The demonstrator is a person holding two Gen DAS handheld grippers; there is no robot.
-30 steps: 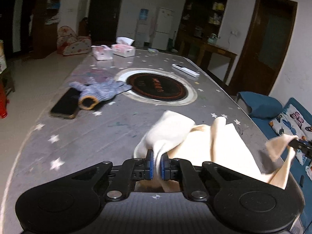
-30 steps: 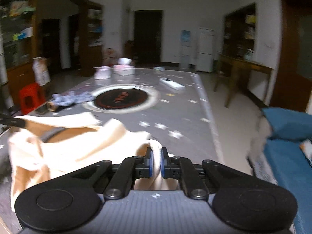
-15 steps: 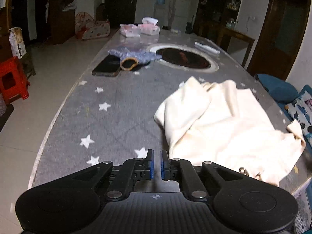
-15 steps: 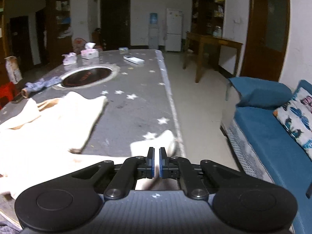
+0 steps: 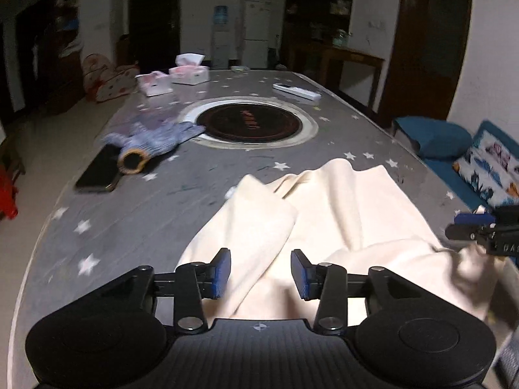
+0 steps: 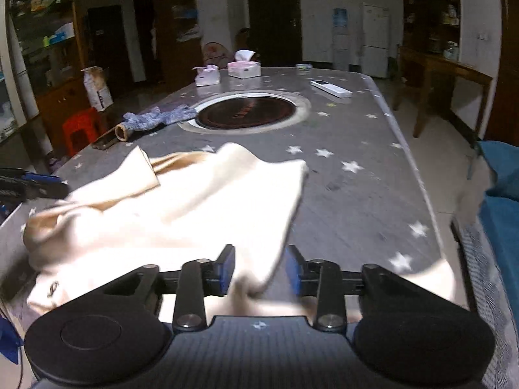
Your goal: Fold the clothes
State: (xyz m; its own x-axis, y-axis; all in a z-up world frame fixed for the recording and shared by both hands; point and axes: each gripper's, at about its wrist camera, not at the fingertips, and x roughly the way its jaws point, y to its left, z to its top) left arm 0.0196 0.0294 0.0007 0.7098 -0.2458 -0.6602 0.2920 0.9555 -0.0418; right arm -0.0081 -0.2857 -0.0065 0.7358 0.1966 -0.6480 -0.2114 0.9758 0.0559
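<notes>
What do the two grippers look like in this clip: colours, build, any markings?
Both look alike. The left gripper and right gripper are matte black, with blue pads on two flat fingers, linkage arms with silver pivot screws, round discs at either side and a ribbed grey body bearing a small crosshair mark. No hands or sleeves show.

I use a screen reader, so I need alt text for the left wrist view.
The open left gripper hovers over a crumpled cream garment on a grey star-patterned table. Beyond lie a blue glove, a dark phone and a round inset burner; the right gripper shows at the right edge.
</notes>
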